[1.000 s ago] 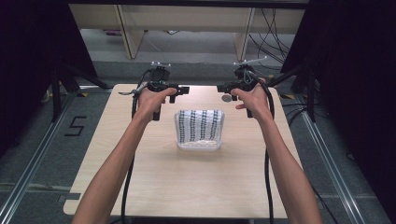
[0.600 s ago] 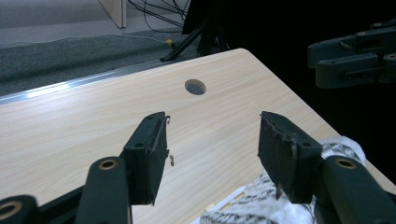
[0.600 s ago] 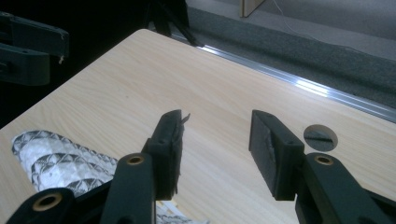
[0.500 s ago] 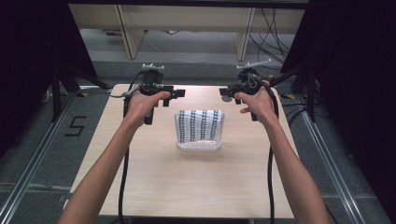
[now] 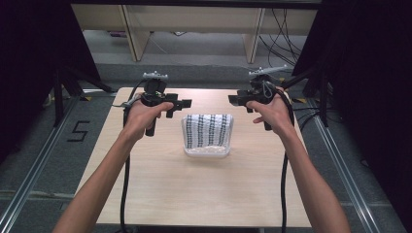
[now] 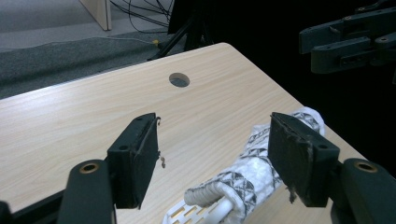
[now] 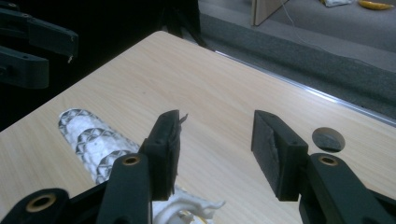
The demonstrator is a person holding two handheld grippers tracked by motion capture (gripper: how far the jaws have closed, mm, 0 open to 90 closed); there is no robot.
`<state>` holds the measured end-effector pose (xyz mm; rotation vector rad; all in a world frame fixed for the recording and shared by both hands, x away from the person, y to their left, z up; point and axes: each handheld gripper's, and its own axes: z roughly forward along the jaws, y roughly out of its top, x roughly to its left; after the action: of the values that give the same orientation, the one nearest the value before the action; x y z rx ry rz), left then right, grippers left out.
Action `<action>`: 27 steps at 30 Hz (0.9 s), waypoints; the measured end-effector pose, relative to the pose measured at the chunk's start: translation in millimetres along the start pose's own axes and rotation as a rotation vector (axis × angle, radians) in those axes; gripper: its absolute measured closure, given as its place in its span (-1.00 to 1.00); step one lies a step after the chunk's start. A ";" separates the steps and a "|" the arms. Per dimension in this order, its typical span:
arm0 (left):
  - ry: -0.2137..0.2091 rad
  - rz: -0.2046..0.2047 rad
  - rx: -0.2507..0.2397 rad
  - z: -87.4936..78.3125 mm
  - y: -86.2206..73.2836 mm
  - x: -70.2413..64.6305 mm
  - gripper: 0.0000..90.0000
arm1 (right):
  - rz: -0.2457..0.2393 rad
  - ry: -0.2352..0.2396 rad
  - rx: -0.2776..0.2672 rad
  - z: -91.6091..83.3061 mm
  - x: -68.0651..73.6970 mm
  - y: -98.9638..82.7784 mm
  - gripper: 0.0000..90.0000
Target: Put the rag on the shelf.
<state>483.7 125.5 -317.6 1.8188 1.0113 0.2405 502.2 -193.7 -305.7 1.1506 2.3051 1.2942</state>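
A folded black-and-white patterned cloth (image 5: 208, 130) lies in a white slotted basket (image 5: 206, 151) at the middle of the table. My left gripper (image 5: 183, 103) hovers above the table just left of the basket's far end, pointing right. In the left gripper view its jaws (image 6: 215, 135) stand open and have just been opening, with nothing between them; the cloth (image 6: 261, 163) lies below. My right gripper (image 5: 234, 99) hovers at the far right of the basket, pointing left. Its jaws (image 7: 217, 128) are open and have just been opening, empty, with the cloth (image 7: 91, 137) lower left.
The light wooden table (image 5: 194, 194) has a round cable hole (image 6: 179, 80) near a far corner and another (image 7: 328, 139) at the other side. Cables trail from both grippers along the forearms. Wooden furniture legs and loose cables stand on the grey floor beyond the table.
Both hands have drawn slightly apart, away from the basket and a little toward the person. Both pairs of jaws stand wider. The cloth and basket have not moved.
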 end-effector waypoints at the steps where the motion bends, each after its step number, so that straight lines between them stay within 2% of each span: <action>1: 0.000 0.000 0.000 0.0 0.0 0.0 -0.28 | -0.009 0.005 0.005 -0.6 0.3 -0.2 0.18; 3: -0.004 0.006 0.000 -3.6 -4.1 -1.4 -0.28 | -0.004 0.010 0.001 -2.5 3.8 -1.6 0.17; 5: -0.004 0.009 0.002 -4.5 -5.1 -1.9 -0.29 | -0.023 0.009 -0.001 -4.0 4.6 -2.1 0.17; 8: -0.010 0.020 -0.001 -8.2 -8.8 -5.0 -0.29 | 0.001 0.014 0.005 -5.9 9.0 -3.8 0.17; 9: -0.015 0.021 -0.008 -9.8 -10.5 -6.7 -0.29 | -0.016 0.016 0.001 -6.4 10.1 -4.9 0.17; 18: -0.025 0.049 -0.014 -16.4 -20.1 -13.0 -0.32 | -0.028 0.023 -0.011 -11.3 17.0 -11.9 0.15; 19: -0.028 0.051 -0.018 -18.0 -21.3 -13.4 -0.32 | -0.045 0.038 -0.011 -11.7 16.2 -11.8 0.15; 21: -0.032 0.048 -0.023 -19.3 -22.5 -14.0 -0.32 | -0.035 0.025 0.000 -13.6 18.2 -12.7 0.15; 22: -0.034 0.051 -0.031 -21.5 -25.2 -15.3 -0.32 | -0.041 0.039 -0.007 -14.8 21.4 -14.2 0.14; 25: -0.037 0.054 -0.029 -22.3 -27.5 -16.6 -0.32 | -0.040 0.041 -0.006 -15.8 24.6 -14.9 0.12; 27: -0.038 0.059 -0.028 -23.0 -30.3 -18.4 -0.32 | -0.057 0.051 -0.016 -16.7 27.5 -15.4 0.10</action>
<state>443.0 132.1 -326.9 1.8227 0.9244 0.2535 467.1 -187.9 -304.5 1.0504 2.3412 1.3329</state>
